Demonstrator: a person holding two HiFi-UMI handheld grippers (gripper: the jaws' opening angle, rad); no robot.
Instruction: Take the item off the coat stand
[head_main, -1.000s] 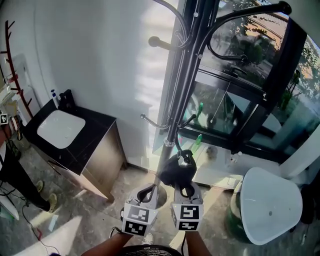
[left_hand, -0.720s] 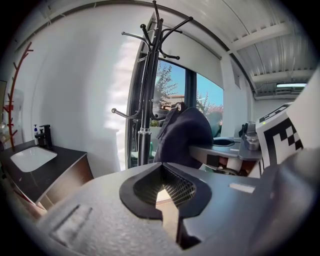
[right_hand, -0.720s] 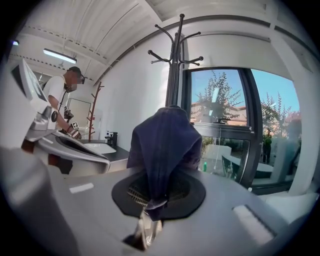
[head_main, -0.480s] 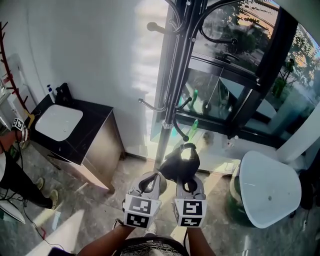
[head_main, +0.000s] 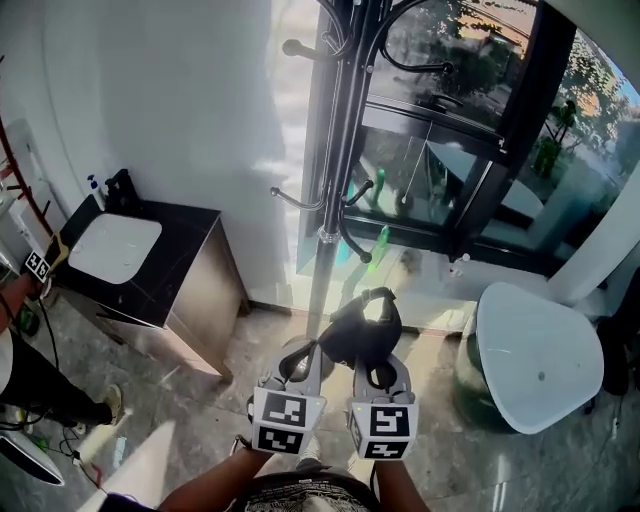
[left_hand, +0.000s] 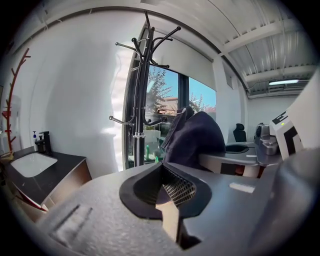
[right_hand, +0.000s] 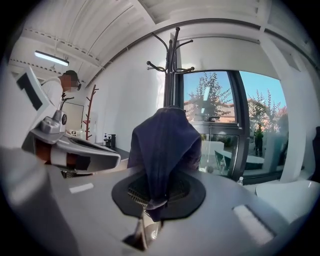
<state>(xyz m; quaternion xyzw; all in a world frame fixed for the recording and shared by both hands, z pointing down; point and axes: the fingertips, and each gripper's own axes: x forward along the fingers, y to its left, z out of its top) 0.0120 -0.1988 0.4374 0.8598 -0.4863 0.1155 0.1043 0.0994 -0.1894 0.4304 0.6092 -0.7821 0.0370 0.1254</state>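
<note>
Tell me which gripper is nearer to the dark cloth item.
Right. The right gripper has its jaws shut on the dark cloth item. The left gripper sits close beside it on its left, jaws together on nothing.

The coat stand (head_main: 338, 150) is cut off at the top edge; the left claw (head_main: 298, 352) and dark cloth (head_main: 360, 325) hide its foot.

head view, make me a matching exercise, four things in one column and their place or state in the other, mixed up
1 dark cloth
2 coat stand
3 sink
4 left gripper

a set in the black cabinet
b fingers together, nothing between them
c clamped in the right gripper
d upright by the window

Pairs: 1-c, 2-d, 3-a, 4-b
</note>
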